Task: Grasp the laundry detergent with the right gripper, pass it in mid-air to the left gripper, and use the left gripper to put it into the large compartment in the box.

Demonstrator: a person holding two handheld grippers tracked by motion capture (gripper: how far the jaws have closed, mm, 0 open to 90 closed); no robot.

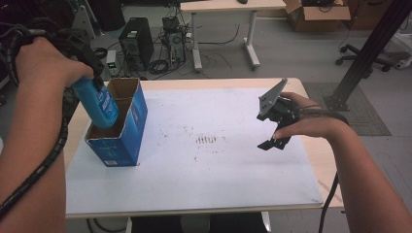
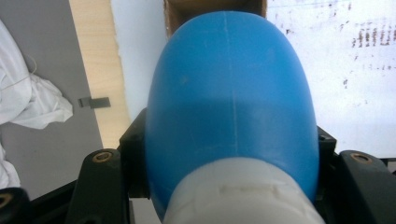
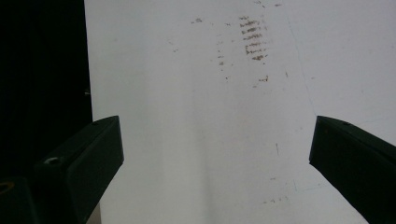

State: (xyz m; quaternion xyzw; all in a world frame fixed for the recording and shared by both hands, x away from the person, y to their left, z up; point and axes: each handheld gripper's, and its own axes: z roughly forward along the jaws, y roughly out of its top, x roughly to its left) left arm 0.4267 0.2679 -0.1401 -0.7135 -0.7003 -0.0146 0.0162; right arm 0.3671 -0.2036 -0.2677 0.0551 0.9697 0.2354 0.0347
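Bottle (image 1: 99, 104), blue, is clamped by its neck in the left gripper (image 1: 94, 80) and tilted bottom-first over the open box (image 1: 119, 124); next it needs lowering straight inside; right gripper (image 1: 274, 133) hovers spread and empty over the table (image 1: 218, 184).

The high view looks forward and down from above the person's side of the counter (image 1: 204, 194), taking in the whole white mat (image 1: 204, 160) and the floor beyond. The left gripper view sits very close behind the blue bottle (image 2: 231, 93), looking along it toward the open box (image 2: 212, 7), the mat (image 2: 355, 70) and the counter's edge. The right gripper view looks down at the mat (image 3: 196, 116) from near. All three share the mat's brown smudges (image 1: 210, 141) (image 2: 369, 35) (image 3: 252, 39).
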